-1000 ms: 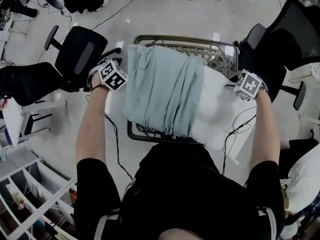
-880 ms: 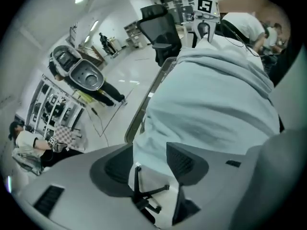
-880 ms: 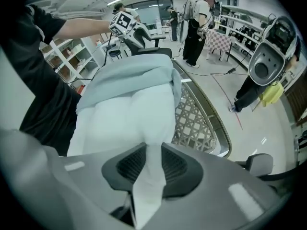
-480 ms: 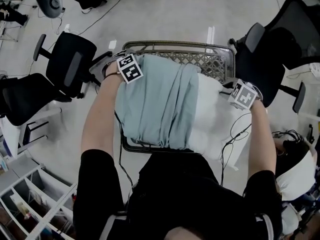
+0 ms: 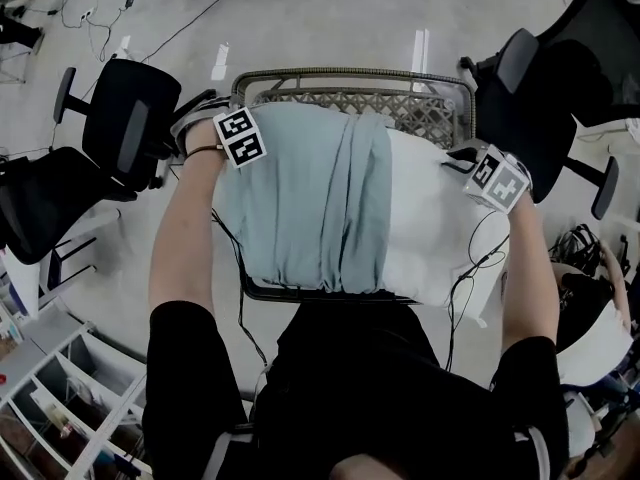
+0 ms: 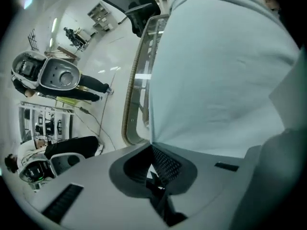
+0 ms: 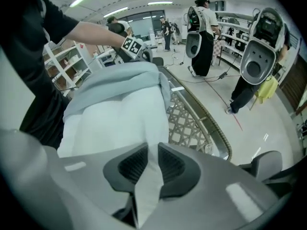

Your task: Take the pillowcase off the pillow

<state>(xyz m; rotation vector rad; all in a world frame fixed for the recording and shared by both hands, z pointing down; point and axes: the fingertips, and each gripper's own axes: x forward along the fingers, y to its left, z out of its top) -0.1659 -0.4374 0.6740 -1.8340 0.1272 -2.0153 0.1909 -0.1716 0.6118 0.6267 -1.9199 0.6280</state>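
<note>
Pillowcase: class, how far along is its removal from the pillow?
Done: the pillow lies bare at its right end. In hand: the left gripper is shut on the pillowcase edge; the right gripper is closing its jaws on pillow fabric. Left: the pillowcase covers the pillow's left part and must slide off.

Pillowcase (image 5: 300,208): pale blue-green cloth, matt, soft, creased in long folds.
Pillow (image 5: 440,223): white cloth, matt, smoother, lightly puckered.
Basket (image 5: 420,118): wicker-like woven lattice, rough, dull.
Floor (image 5: 330,18): pale, smooth, glossy, with light streaks.
Chair (image 5: 130,133): black, matt.
</note>
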